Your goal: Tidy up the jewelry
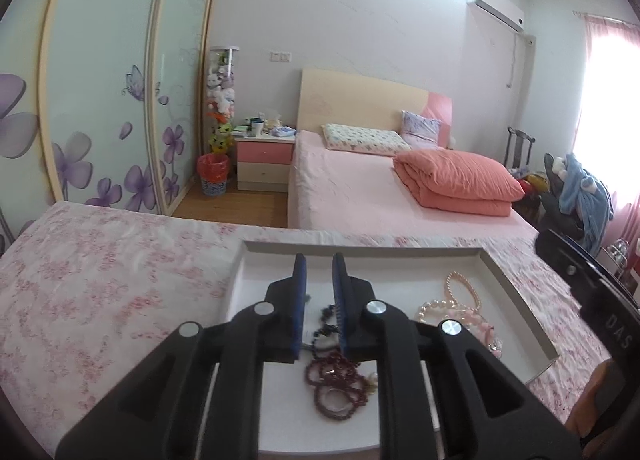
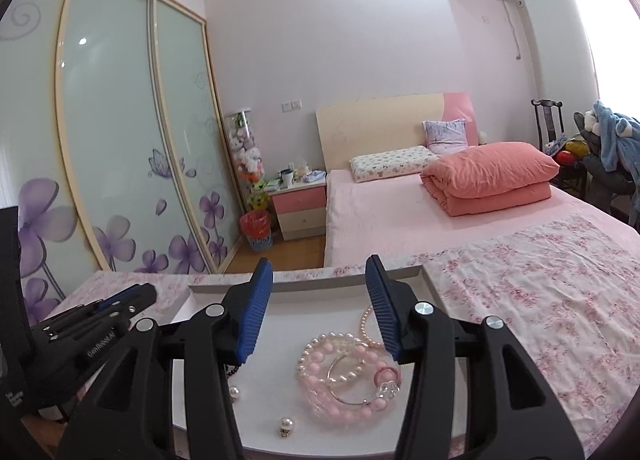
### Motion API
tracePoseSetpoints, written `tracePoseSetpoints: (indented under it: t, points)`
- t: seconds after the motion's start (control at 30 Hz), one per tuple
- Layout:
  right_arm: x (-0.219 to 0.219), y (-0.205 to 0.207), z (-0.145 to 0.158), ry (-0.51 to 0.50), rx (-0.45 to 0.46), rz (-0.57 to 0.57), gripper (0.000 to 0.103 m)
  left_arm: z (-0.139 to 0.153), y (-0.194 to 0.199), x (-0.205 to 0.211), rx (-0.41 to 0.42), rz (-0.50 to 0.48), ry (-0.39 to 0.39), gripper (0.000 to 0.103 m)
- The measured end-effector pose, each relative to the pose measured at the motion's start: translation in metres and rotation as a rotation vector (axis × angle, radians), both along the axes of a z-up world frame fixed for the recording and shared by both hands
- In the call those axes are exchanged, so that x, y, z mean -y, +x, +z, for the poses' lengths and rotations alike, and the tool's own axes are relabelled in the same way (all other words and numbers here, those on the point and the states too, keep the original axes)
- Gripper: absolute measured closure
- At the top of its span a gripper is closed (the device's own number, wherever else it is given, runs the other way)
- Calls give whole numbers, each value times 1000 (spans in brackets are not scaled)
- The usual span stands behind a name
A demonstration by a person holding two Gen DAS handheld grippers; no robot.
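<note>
A shallow white tray lies on a pink floral cloth. In the left wrist view, dark red bead bracelets and a dark blue bead strand lie under my left gripper, whose jaws stand a small gap apart with nothing between them. Pink and pearl bracelets lie to its right. In the right wrist view, my right gripper is wide open above the pile of pink bracelets. A pearl strand and two loose pearl earrings lie beside the pile. The left gripper shows at the left.
The floral cloth covers the table around the tray. Behind are a pink bed with a folded orange quilt, a nightstand, a red waste basket and sliding wardrobe doors.
</note>
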State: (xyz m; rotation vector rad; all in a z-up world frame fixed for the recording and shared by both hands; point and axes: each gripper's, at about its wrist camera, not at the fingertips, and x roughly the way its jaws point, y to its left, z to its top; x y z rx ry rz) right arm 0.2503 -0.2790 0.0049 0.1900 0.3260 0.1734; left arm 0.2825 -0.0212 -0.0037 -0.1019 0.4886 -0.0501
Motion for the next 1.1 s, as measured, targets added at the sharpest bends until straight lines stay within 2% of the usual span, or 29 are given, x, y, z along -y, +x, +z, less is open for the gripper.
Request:
tracePoseSetpoints:
  t: [0.3, 0.5, 0.6, 0.7, 0.77, 0.87, 0.93, 1.03, 1.1]
  points:
    - [7, -29, 13, -6, 23, -6, 53, 20, -34, -13, 36, 22, 4, 82]
    - [10, -57, 14, -17, -8, -3, 51, 26, -73, -26, 47, 37, 3, 69]
    - [9, -72, 11, -41, -37, 2, 45, 25, -97, -31, 54, 46, 14, 61]
    - [8, -89, 7, -75, -54, -1, 35, 21, -119, -36, 51, 41, 12, 52]
    - [7, -101, 4, -88, -61, 1, 28, 18, -132, -38, 44, 40, 10, 39]
    - [7, -115, 3, -105, -61, -10, 14, 14, -149, -41, 42, 25, 0, 25]
    - [6, -122, 3, -109, -57, -15, 9, 11, -161, -41, 49, 29, 8, 17]
    - [7, -132, 2, -107, -53, -21, 3, 11, -176, -41, 70, 25, 18, 6]
    - [8, -139, 1, -102, -51, -23, 2, 13, -185, -40, 85, 19, 20, 4]
